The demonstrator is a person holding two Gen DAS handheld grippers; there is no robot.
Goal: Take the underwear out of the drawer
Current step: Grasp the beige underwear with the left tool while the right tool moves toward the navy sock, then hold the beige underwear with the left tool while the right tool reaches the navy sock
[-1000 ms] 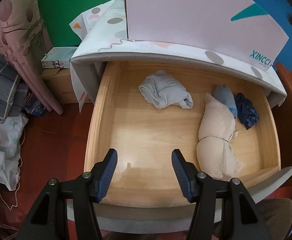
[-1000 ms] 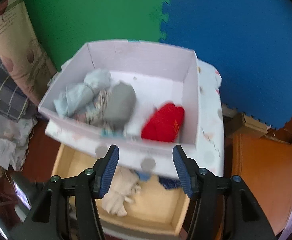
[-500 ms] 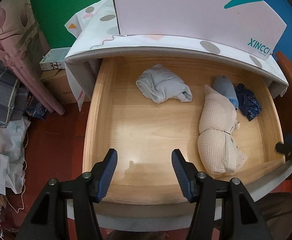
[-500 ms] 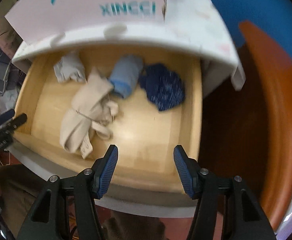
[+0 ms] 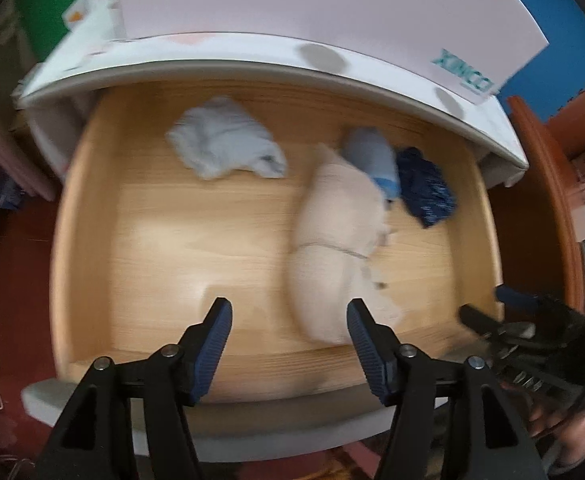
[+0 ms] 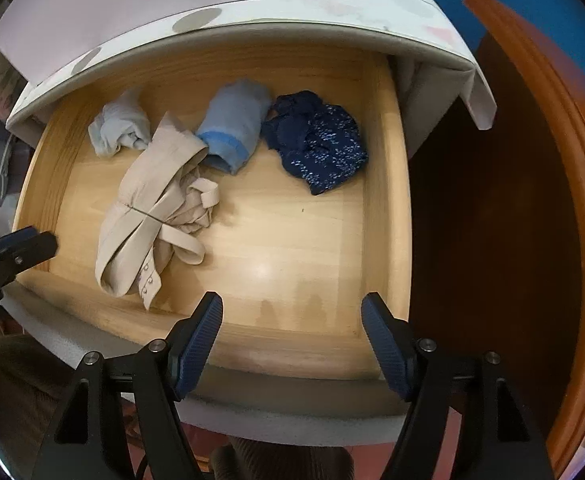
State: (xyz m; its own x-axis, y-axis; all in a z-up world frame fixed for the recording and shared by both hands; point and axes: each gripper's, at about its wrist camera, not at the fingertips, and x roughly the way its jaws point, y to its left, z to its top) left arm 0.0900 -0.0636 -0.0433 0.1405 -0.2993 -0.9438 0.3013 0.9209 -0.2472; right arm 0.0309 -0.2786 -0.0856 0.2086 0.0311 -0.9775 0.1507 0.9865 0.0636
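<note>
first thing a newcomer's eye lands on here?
Probably the open wooden drawer with four loose garments: a beige bra mid-left, a navy patterned piece at back right. Both grippers, left and right, hang over the front edge, jaws opening, nothing between them.

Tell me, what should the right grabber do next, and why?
Probably lower the right gripper toward the dark blue underwear. Its jaws are opening with nothing between them, and that piece lies apart near the drawer wall on its side.

Blurred garments (image 5: 336, 248) in open drawer (image 5: 92, 240)
</note>
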